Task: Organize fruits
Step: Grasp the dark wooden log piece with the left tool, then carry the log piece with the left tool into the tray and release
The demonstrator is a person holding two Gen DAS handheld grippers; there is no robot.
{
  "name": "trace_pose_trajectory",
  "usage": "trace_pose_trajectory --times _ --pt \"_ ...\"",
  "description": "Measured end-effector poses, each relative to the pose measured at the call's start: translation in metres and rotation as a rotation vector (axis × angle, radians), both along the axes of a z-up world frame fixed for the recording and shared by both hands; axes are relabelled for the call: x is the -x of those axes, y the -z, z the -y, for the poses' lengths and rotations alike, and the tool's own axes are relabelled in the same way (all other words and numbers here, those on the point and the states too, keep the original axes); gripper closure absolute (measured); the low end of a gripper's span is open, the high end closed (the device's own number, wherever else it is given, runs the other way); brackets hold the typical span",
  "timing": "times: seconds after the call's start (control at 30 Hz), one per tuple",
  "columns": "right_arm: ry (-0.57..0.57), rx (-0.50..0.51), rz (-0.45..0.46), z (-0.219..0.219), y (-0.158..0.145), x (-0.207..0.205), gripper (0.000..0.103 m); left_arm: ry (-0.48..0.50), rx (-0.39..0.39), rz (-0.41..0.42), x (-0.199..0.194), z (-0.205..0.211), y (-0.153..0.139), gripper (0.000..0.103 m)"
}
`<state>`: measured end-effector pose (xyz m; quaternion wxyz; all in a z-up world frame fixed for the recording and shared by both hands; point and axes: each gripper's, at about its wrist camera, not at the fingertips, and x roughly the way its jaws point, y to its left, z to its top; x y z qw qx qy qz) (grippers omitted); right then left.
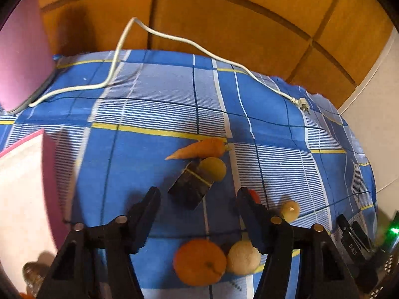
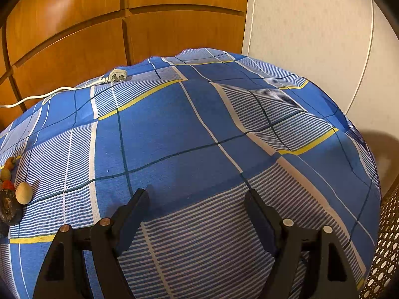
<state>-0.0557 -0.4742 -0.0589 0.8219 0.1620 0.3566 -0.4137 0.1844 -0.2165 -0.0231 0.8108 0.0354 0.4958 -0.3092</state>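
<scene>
In the left wrist view my left gripper [image 1: 198, 194] is open and empty above a blue checked cloth [image 1: 154, 94]. Between and below its fingers lie an orange [image 1: 199, 261] and a pale round fruit [image 1: 243, 256]. Ahead lie a dark block [image 1: 190, 186], a yellow-green fruit [image 1: 214, 168] and a carrot [image 1: 199, 148]. A small tan fruit [image 1: 290, 210] and a red item [image 1: 254, 195] lie to the right. My right gripper [image 2: 197, 196] is open and empty over bare cloth [image 2: 174, 129]; a pale fruit [image 2: 23, 193] and the carrot [image 2: 10, 162] sit at its far left.
A white cable [image 1: 174, 39] with a plug [image 1: 303, 104] crosses the cloth at the back. A pink box [image 1: 22, 49] stands back left, a pink-edged white container [image 1: 22, 186] at left. Wooden cabinet doors [image 1: 224, 12] stand behind. A wicker basket [image 2: 386, 249] is at right.
</scene>
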Motion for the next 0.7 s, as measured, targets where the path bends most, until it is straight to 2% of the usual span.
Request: trace_pose_trajectory --times 0.03,0.07,0.1,0.37,0.53,0.7 --pt "0.000 0.001 -0.001 0.000 0.000 0.000 0.022 0.004 -0.006 -0.004 -0.001 0.002 0.003 0.054" --pt "0.000 0.002 -0.001 0.000 0.000 0.000 0.022 0.007 -0.009 -0.010 -0.003 0.003 0.006 0.065" --pt "0.000 0.002 -0.001 0.000 0.000 0.000 0.022 0.011 0.003 -0.027 -0.005 0.003 0.010 0.066" --pt "-0.001 0.007 -0.003 0.000 0.000 0.000 0.022 -0.006 0.052 -0.005 0.004 -0.007 0.005 0.068" --pt "-0.001 0.008 -0.003 0.000 0.001 0.000 0.022 -0.031 0.122 0.018 0.016 -0.028 -0.019 0.068" --pt "-0.001 0.008 -0.003 0.000 0.000 0.000 0.022 -0.093 0.186 0.037 0.029 -0.068 -0.042 0.068"
